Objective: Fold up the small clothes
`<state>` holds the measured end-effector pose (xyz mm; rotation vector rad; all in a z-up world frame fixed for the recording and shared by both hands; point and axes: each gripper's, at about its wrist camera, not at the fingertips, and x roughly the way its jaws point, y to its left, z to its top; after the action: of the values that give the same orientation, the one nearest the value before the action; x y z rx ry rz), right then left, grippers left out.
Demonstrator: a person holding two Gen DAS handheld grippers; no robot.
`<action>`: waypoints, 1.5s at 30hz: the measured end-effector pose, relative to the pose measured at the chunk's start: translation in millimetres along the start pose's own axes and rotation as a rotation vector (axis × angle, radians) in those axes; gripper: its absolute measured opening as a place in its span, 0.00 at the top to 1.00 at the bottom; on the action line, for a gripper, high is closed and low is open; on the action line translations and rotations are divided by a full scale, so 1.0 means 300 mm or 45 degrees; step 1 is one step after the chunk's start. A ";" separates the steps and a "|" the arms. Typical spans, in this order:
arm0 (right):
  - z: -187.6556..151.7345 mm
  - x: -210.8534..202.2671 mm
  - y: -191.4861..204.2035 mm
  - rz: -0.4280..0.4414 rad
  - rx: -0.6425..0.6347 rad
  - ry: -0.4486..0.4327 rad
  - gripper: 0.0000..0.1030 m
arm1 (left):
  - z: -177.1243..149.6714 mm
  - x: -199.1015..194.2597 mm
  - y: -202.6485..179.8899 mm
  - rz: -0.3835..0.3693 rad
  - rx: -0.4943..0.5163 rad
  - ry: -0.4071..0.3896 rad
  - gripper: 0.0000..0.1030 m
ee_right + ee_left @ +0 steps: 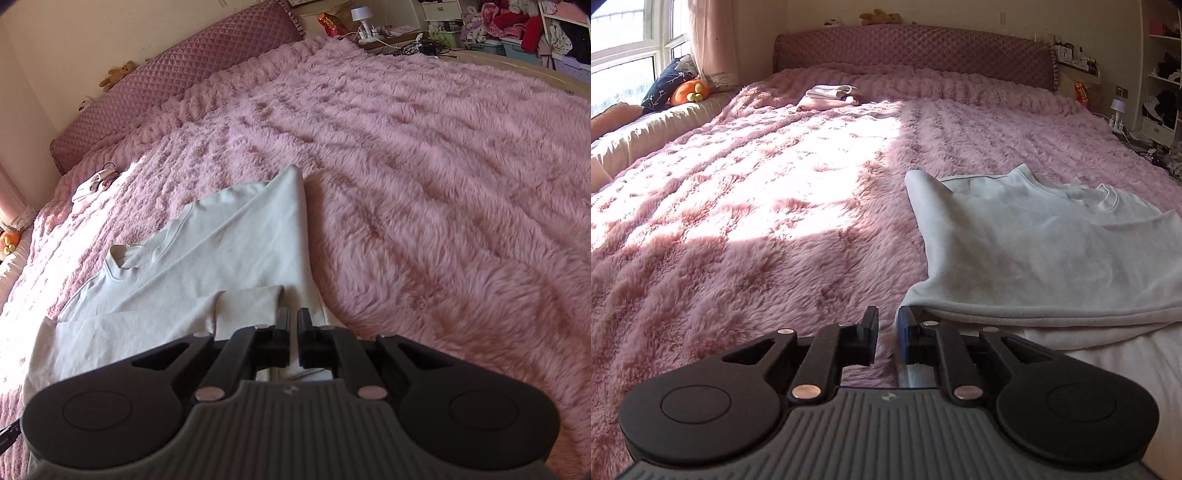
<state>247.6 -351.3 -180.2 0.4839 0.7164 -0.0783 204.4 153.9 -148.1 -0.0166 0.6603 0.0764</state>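
Far stack (829,96): folded clothes up near the headboard, well apart from the work.
Left gripper (886,338): down at the near left corner of the shirt; fingers narrow, a small gap left, fuzzy blanket showing in it. Cannot tell if cloth is pinched.
Pink blanket (746,229): soft and furry, likely to drag on cloth, so lift before moving.
White shirt (1045,251): flat on the bed, collar far away, both side edges already turned in.
Right gripper (293,332): over the near right part of the shirt; fingers narrow, white cloth seen in the gap. Cannot tell if held.
Doing it well: grab both near corners tight, lift together, keep level, lay hem up by the collar.
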 end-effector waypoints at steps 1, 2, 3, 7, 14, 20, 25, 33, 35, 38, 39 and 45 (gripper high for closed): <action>0.002 -0.015 0.011 0.027 -0.009 -0.011 0.98 | 0.007 -0.031 0.005 -0.004 -0.028 -0.034 0.84; 0.001 -0.035 0.031 0.085 -0.029 -0.015 0.95 | 0.020 -0.052 0.010 -0.016 -0.059 -0.068 0.84; -0.001 -0.043 0.051 0.124 -0.047 -0.010 0.95 | 0.035 -0.068 0.012 -0.042 -0.089 -0.096 0.83; -0.032 -0.040 0.146 0.236 -0.156 0.044 0.84 | 0.104 -0.069 -0.023 -0.182 -0.175 -0.164 0.60; -0.132 0.042 0.174 0.105 -0.213 0.214 0.85 | 0.071 0.068 -0.057 -0.198 -0.247 0.039 0.55; -0.132 0.023 0.153 0.102 -0.234 0.257 0.83 | 0.025 0.088 -0.029 -0.177 -0.272 0.169 0.57; -0.081 -0.142 0.159 0.212 -0.196 0.172 0.72 | 0.066 -0.081 -0.008 -0.220 -0.313 0.088 0.50; -0.099 -0.492 0.060 0.394 -0.250 0.122 0.56 | -0.031 -0.420 0.048 -0.496 -0.409 0.045 0.22; -0.125 -0.568 0.012 0.428 -0.271 0.156 0.56 | -0.089 -0.492 0.065 -0.539 -0.423 0.086 0.19; -0.178 -0.649 -0.078 0.450 -0.259 0.232 0.56 | -0.176 -0.560 0.101 -0.557 -0.447 0.155 0.19; -0.201 -0.672 -0.110 0.439 -0.259 0.258 0.56 | -0.214 -0.582 0.122 -0.551 -0.462 0.182 0.19; -0.340 -0.748 -0.305 0.300 -0.181 0.423 0.57 | -0.395 -0.619 0.259 -0.497 -0.648 0.325 0.19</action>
<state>-5.6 -407.4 -137.6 0.4460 0.9769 0.2784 -20.2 214.5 -126.9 -0.6522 0.8669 -0.1384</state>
